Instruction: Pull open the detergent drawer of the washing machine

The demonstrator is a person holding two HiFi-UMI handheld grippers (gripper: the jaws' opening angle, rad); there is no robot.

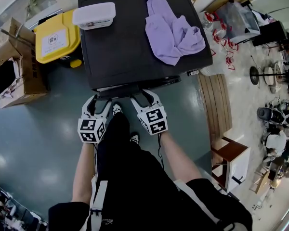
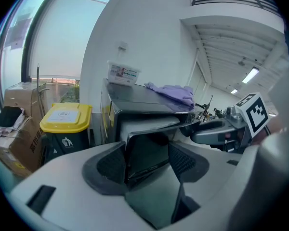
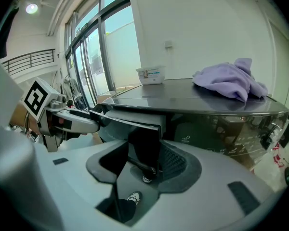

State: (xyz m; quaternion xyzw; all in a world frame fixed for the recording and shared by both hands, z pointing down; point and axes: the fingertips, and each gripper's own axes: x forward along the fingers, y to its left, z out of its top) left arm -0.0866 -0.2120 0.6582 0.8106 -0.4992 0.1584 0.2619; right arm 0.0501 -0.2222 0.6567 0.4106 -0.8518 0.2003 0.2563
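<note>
Left gripper: jaws wide, pads pressed on the left end of the detergent drawer. Right gripper: same, clamped on the drawer's right end. The drawer sticks out of the washing machine at its top front edge. On the machine's lid are a purple cloth and a white plastic box. A yellow-lidded bin stands just left of the machine.

Left gripper and right gripper were pale grey with black-and-white marker cubes; black clothes bore white stripes.
</note>
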